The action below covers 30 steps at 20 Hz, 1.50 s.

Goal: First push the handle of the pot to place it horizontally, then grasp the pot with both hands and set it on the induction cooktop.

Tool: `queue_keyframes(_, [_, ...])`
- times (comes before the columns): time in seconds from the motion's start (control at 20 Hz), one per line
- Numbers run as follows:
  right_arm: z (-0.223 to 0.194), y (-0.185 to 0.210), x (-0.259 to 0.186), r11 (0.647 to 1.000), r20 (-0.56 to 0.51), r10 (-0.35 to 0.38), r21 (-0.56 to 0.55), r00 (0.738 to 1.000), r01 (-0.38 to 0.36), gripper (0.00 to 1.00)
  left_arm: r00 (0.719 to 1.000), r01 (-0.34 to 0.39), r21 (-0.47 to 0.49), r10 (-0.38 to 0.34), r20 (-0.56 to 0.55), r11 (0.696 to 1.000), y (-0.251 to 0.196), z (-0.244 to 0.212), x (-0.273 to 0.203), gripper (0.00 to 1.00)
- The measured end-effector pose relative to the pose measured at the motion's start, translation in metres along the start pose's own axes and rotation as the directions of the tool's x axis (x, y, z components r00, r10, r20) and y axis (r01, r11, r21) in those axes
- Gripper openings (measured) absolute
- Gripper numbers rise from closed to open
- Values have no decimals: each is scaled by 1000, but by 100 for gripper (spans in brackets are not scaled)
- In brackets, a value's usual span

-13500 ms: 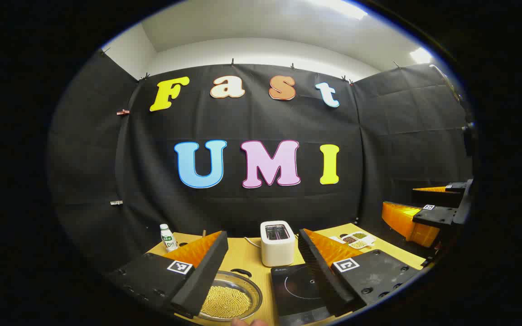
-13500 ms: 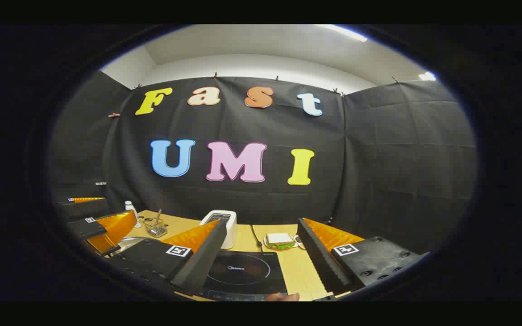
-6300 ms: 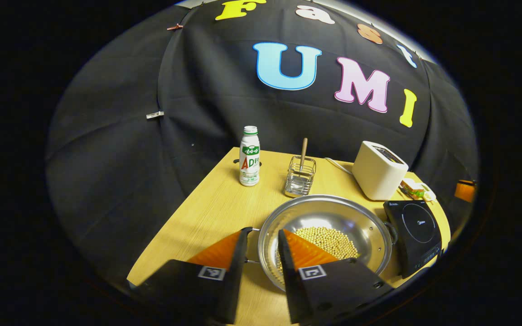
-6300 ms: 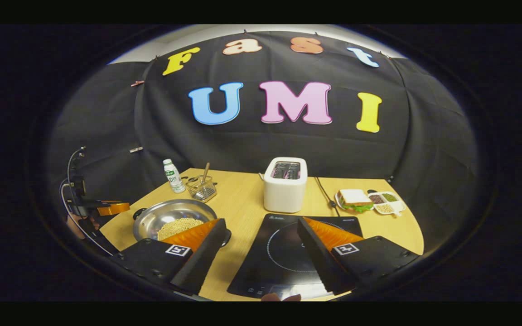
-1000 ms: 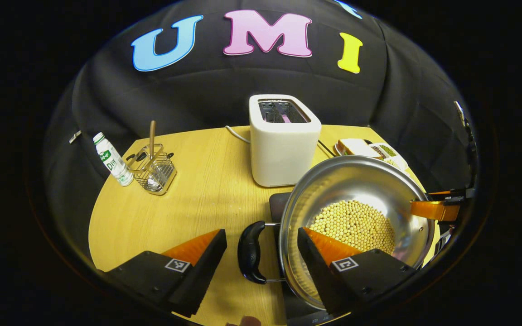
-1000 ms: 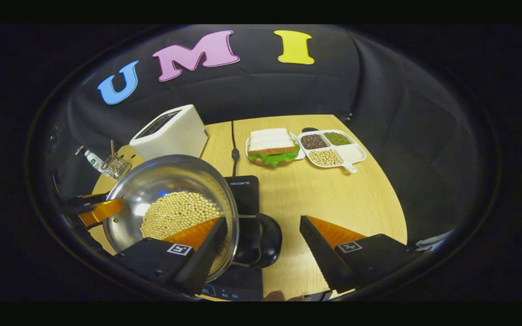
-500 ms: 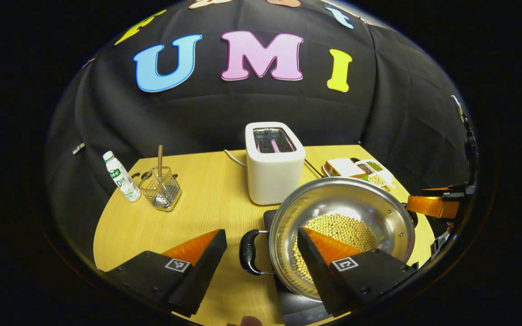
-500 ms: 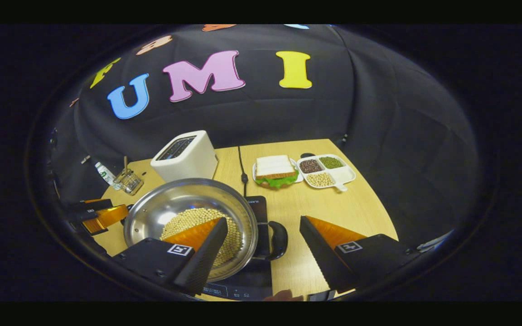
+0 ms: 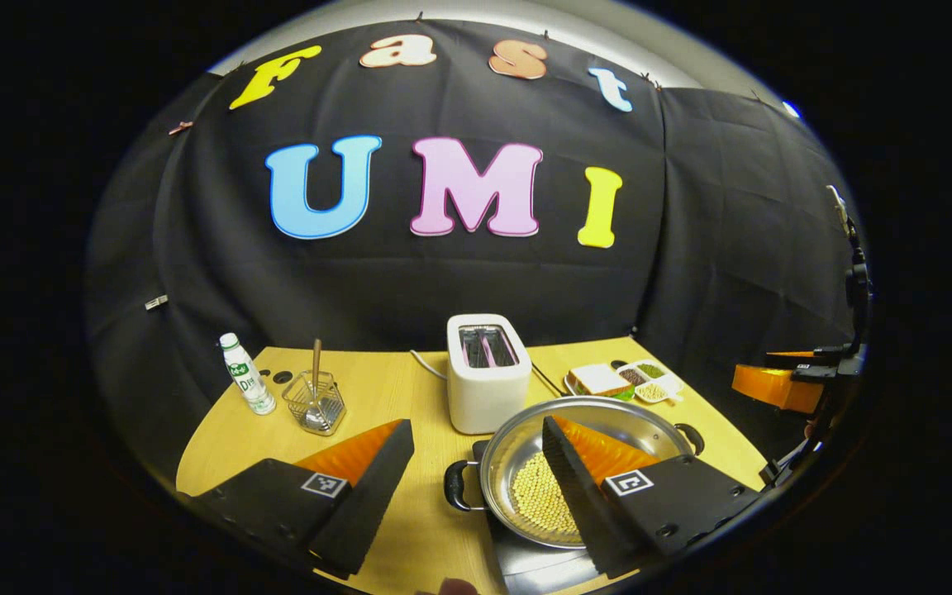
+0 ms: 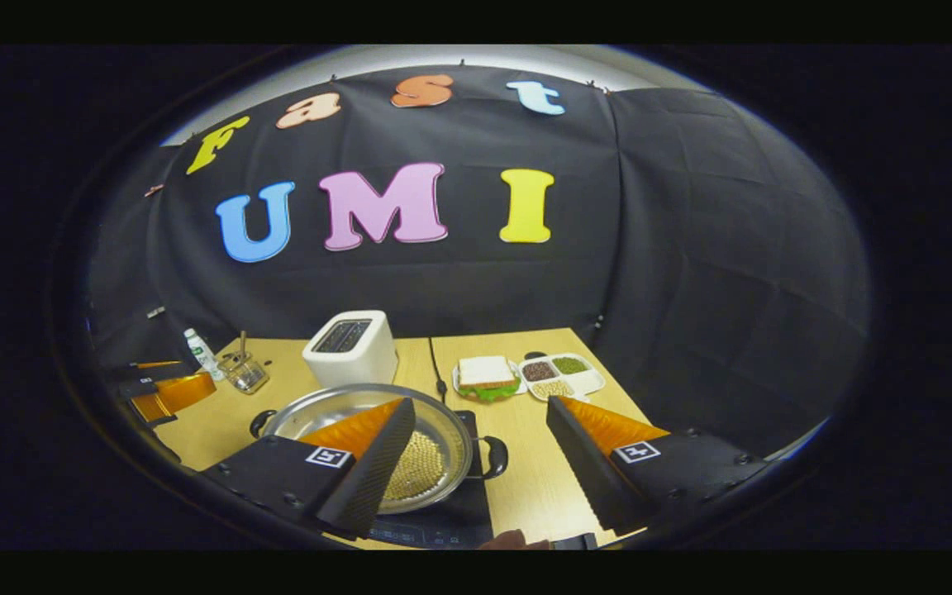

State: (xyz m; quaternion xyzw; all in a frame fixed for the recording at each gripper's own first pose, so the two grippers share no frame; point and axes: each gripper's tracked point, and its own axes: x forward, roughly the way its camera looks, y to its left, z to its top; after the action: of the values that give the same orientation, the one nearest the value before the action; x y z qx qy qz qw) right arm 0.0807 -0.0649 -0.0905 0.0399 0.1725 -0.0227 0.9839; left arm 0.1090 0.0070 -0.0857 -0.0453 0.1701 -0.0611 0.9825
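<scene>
The steel pot (image 9: 517,450) with soybeans (image 9: 535,496) sits on the black induction cooktop (image 9: 525,564), its two black handles (image 9: 454,486) pointing left and right. My left gripper (image 9: 476,428) hangs open above and in front of it, touching nothing. In the right gripper view the pot (image 10: 443,442) rests on the cooktop (image 10: 443,519), one handle (image 10: 495,456) below the gap of my open right gripper (image 10: 480,405). Each gripper shows at the edge of the other's view: the right gripper (image 9: 778,385) and the left gripper (image 10: 166,390).
On the wooden table (image 9: 393,388) stand a white toaster (image 9: 484,384), a small bottle (image 9: 247,385) and a wire holder (image 9: 316,403) with a utensil. At the back right lie a sandwich plate (image 10: 484,373) and a divided dish (image 10: 560,373) of beans.
Both grippers have drawn back and up from the pot's handles, staying open. The pot stays on the cooktop and looks smaller and lower in both views.
</scene>
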Motion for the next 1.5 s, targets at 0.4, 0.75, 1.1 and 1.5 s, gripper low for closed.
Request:
queue_keyframes(0.4, [48,27,-61,999,203,23,-42,979,-15,99,981,-15,-18,18,191,1000,25,46,-70,97])
queue_keyframes(0.75, [62,53,-96,999,279,30,-42,960,-19,99,957,-100,-2,97,274,995,56,52,-117,97])
queue_keyframes(1.1, [62,58,-97,1000,274,16,-28,962,-9,99,964,-92,-4,90,251,996,57,43,-131,97])
queue_keyframes(1.5, [68,54,-99,1000,294,-12,-5,956,14,99,972,-76,8,72,224,997,56,38,-122,97])
